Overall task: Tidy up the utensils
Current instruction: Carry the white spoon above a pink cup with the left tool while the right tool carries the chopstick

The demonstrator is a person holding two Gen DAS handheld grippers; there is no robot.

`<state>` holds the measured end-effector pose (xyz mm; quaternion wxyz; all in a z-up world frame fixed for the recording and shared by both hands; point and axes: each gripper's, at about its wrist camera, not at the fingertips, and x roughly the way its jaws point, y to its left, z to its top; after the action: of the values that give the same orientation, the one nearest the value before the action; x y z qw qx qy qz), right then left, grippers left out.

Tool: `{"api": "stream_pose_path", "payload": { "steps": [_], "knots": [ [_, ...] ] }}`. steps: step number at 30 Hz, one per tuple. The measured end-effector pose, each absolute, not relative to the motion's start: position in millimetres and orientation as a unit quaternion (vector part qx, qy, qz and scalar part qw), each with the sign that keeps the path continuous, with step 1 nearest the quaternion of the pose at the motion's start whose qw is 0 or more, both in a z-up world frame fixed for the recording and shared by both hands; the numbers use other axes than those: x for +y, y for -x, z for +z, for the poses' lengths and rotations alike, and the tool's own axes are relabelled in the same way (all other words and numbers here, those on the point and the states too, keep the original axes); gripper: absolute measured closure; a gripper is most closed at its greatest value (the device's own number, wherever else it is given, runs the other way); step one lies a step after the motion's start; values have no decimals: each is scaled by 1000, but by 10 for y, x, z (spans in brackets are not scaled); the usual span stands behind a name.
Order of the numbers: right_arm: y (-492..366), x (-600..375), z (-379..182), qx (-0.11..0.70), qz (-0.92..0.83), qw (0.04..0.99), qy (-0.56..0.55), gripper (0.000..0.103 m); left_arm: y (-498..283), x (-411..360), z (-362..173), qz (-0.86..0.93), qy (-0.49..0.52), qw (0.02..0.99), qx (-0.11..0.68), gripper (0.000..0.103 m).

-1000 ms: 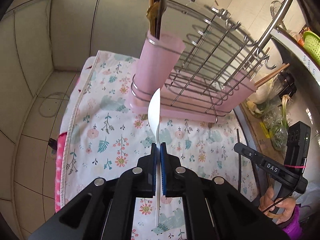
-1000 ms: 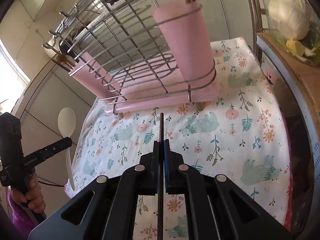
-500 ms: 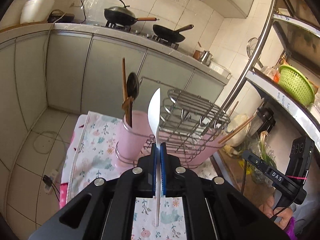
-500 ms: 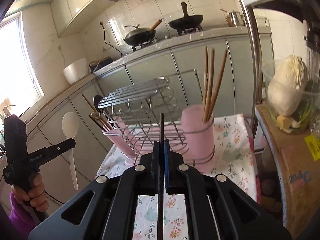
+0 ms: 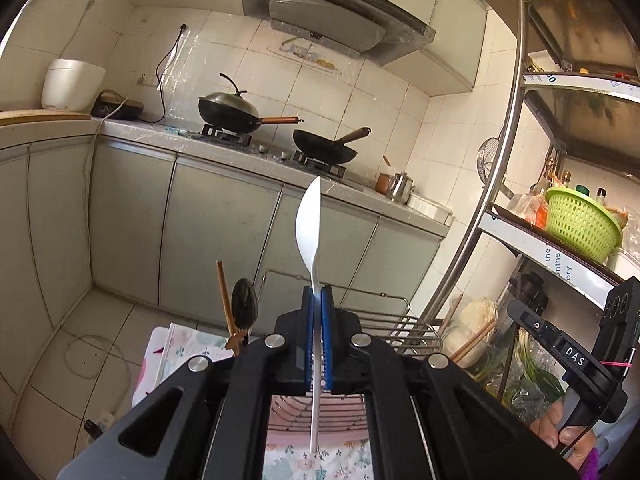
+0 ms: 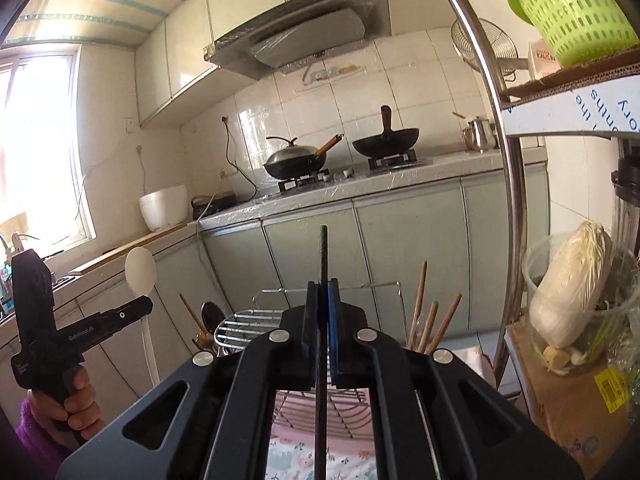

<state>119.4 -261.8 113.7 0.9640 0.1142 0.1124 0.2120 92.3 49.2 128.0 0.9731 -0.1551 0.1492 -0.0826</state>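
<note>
My left gripper [image 5: 316, 300] has its jaws clamped on a white spoon [image 5: 308, 224], bowl raised, while my right gripper [image 6: 323, 292] pinches a thin black stick [image 6: 323, 256] above the wire rack [image 6: 248, 322].

White spoon [image 5: 308, 224] smooth glossy plastic; rack [image 6: 240, 326] shiny metal wire; chopsticks [image 6: 430, 320] matt wood; tablecloth [image 5: 188, 344] floral cloth.

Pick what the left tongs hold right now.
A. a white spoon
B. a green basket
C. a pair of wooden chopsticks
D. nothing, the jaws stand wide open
A: the left tongs are shut on the thin handle of the white spoon, whose bowl sticks up past the blue pads.
</note>
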Motion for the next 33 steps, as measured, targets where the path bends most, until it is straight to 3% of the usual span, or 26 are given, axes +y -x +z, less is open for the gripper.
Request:
{"api": "stream_pose_path", "payload": {
  "steps": [33],
  "knots": [
    [-1808,-2463,795,-15,134,989,-54,98,-1517,426,678,-25,134,990,37,100]
  ]
}}
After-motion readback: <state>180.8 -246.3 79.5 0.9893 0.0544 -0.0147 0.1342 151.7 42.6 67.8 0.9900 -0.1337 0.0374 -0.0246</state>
